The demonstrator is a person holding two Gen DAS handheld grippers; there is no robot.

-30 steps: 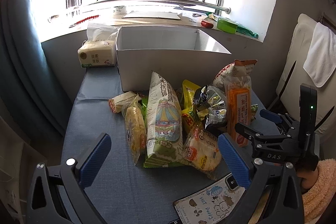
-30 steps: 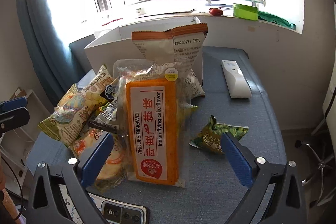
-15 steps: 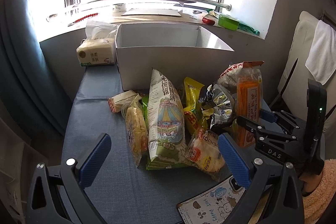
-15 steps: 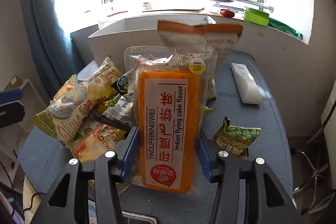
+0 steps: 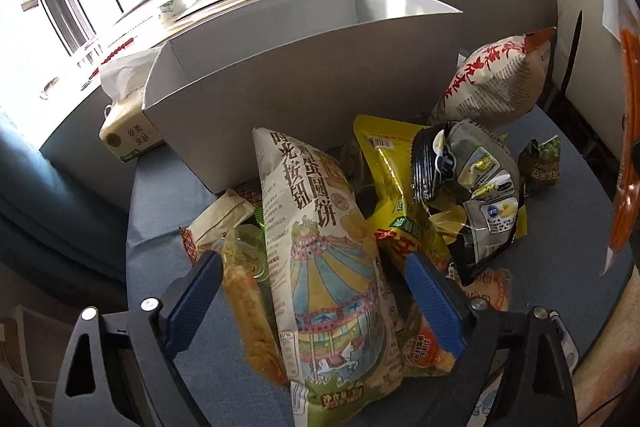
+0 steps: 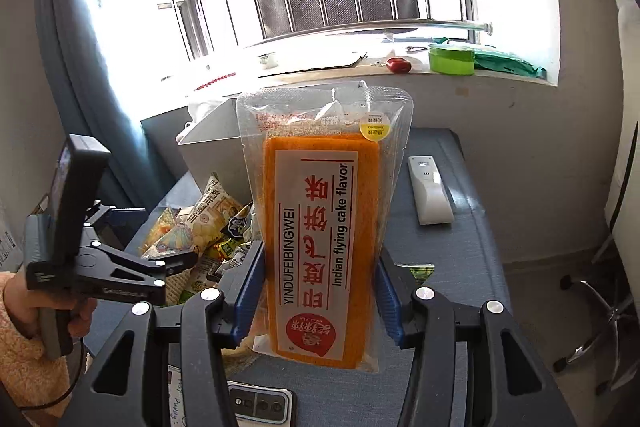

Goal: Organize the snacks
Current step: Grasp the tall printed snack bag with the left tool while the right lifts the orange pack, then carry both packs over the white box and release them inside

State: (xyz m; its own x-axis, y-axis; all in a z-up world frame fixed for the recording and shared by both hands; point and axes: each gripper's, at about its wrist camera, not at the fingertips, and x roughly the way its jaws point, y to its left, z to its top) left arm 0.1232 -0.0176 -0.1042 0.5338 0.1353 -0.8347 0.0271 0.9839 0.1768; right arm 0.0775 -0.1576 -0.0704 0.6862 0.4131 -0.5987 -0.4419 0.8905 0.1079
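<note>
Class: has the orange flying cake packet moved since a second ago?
Yes. The orange flying cake packet, clamped in the right gripper, has risen off the table toward the windowsill.

Phone (image 6: 260,405) cut off by bottom edge

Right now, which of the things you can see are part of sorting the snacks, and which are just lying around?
Part of the job: orange cake packet in the right gripper; carousel bag; yellow bag; white box.

Lying about: remote; phone; tissue pack.
</note>
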